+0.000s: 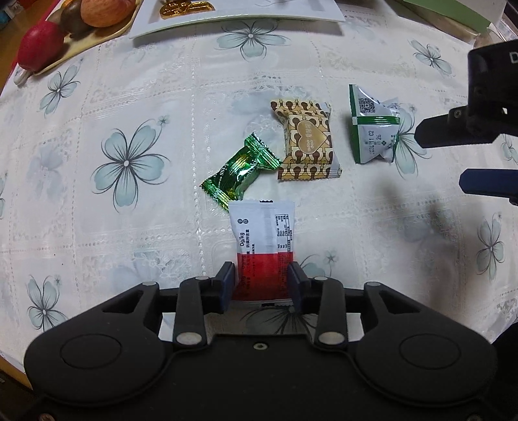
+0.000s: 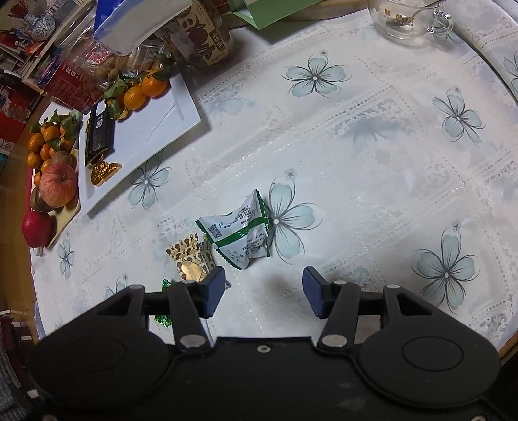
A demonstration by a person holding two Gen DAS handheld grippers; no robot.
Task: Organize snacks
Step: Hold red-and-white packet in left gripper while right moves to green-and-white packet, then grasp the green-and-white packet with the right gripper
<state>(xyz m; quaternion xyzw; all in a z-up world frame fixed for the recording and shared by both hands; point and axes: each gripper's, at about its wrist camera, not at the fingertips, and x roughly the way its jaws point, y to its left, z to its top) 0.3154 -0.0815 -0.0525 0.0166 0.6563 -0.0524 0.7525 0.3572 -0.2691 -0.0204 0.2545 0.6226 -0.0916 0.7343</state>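
Red-white sachet [image 1: 263, 246] — green foil candy [image 1: 241, 173], brown-cream patterned packet [image 1: 307, 144], pale-blue-flowered tablecloth [image 1: 129, 162].

The left gripper [image 1: 260, 283], matt black plastic, is showing blue pads [image 1: 227, 286] beside a smooth red-and-white sachet [image 1: 263, 246]. Ahead, a glossy green foil candy [image 1: 241, 171] is gleaming on the embossed, lace-patterned tablecloth [image 1: 129, 97].

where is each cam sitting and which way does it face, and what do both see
Left wrist: sits on the left gripper, looking forward and down along its fingers at the red and white packet between them; the right gripper enters from the right.
Right wrist: sits on the right gripper, looking down at the tablecloth past its open fingers, toward the white tray.
Shared: the green and white packet, the brown patterned packet and the apple.
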